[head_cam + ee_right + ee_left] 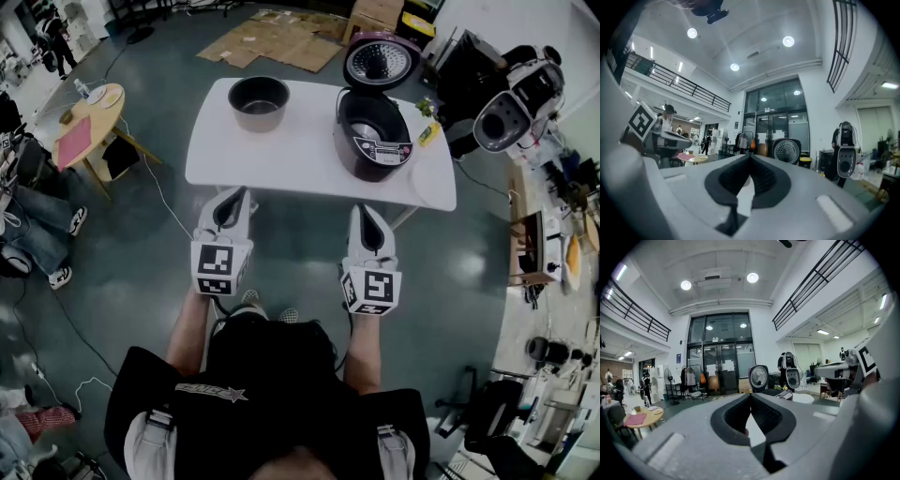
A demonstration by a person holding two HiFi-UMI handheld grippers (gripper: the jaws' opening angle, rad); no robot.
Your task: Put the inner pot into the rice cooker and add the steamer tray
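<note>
Head view, grippers: left gripper (233, 194) and right gripper (365, 209), two, both closed, empty, level, short of the table (281, 161) edge, likely poised to reach.
inner pot (259, 101): one, upright on table, left of rice cooker (373, 141), apart.
rice cooker: one, lid up, ready for pot.
steamer tray: none made out.

Too small to read from the head view: the panel print on the rice cooker (373, 134). Too small to name: a yellow item (428, 134) just beside it on the tabletop (281, 164). Cut off by the bottom edge: the person's head (292, 466). Blocked in the left gripper view by the left gripper (750, 395) itself: the inner pot (259, 101) and nearly all the tabletop. Likewise blocked in the right gripper view behind the right gripper (750, 157).
</note>
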